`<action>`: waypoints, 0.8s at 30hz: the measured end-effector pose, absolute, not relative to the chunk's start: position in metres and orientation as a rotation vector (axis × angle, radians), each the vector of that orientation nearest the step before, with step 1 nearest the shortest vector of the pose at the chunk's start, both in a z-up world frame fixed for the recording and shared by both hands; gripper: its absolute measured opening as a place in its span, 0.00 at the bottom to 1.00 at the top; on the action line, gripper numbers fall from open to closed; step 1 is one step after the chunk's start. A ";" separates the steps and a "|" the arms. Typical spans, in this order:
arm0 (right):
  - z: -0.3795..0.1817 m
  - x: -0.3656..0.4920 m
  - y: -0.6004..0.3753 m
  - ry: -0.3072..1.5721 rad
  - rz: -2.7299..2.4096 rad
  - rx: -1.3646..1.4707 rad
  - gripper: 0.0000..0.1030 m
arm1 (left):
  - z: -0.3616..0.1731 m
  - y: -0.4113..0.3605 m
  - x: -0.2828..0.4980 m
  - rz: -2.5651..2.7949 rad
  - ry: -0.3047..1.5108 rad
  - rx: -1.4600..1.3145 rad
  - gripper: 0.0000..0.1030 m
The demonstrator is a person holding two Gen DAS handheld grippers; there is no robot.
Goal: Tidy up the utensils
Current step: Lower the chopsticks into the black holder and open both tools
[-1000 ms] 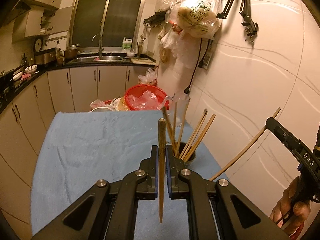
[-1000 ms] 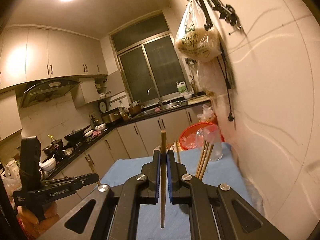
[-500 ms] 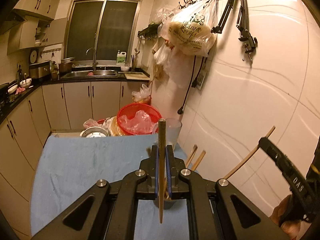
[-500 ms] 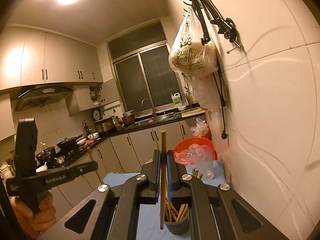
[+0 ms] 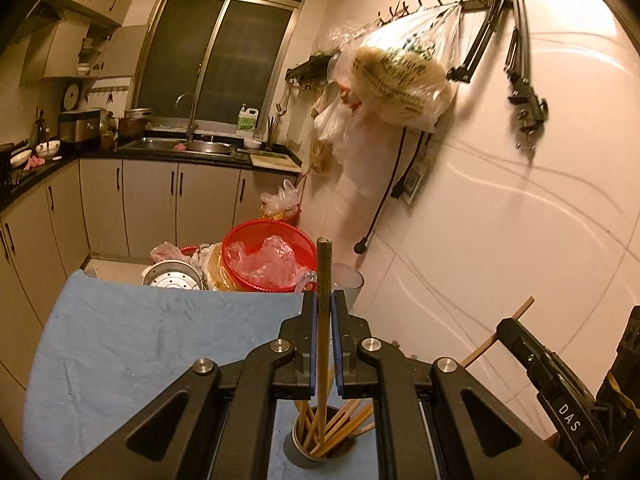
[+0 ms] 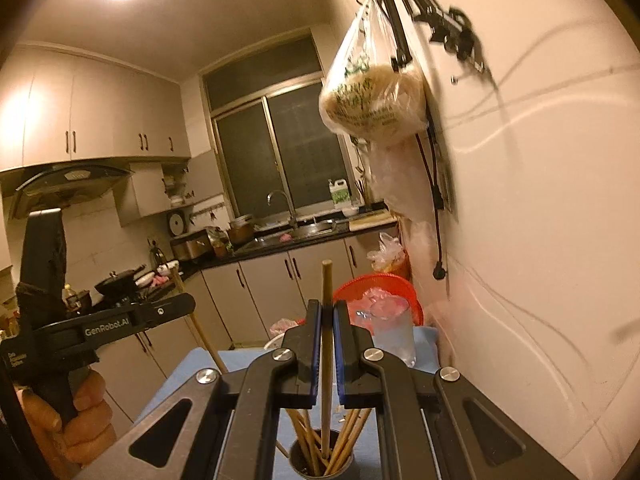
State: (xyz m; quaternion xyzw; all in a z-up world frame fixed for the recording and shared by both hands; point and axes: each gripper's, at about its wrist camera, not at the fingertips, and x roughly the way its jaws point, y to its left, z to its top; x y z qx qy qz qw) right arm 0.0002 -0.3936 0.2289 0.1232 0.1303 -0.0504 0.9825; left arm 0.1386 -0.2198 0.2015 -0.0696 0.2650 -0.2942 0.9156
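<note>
The bottom of the metal cup [image 5: 308,454] is cut off at the lower edge of both wrist views, and the black arms of the tongs hide much of its rim. Its bundle of wooden chopsticks [image 5: 344,426] is only partly seen.

The left tongs [image 5: 324,344] point gently downward, pinched narrow on one upright chopstick [image 5: 323,320] whose lower end reaches into the cup's mouth. The right tongs [image 6: 327,348] likewise clamp a second chopstick [image 6: 327,320] standing over the cup. At lower left of the right view a hand [image 6: 72,420] grips the other tool's handle.

The cup stands on a blue, slightly wrinkled cloth [image 5: 140,344] covering the table, near the glossy white wall [image 5: 500,220]. A clear, frosted-looking plastic cup [image 6: 394,336] stands behind.
</note>
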 end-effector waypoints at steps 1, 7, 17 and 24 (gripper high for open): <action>0.223 0.006 -0.395 0.275 -0.101 0.248 0.06 | 0.195 -0.223 0.143 -0.602 0.559 -0.141 0.07; 0.202 0.021 -0.396 0.318 -0.098 0.244 0.06 | 0.171 -0.227 0.156 -0.594 0.610 -0.149 0.07; 0.182 0.026 -0.394 0.391 -0.100 0.257 0.08 | 0.151 -0.229 0.156 -0.596 0.671 -0.139 0.08; 0.206 0.004 -0.388 0.351 -0.088 0.254 0.08 | 0.173 -0.214 0.137 -0.615 0.644 -0.145 0.25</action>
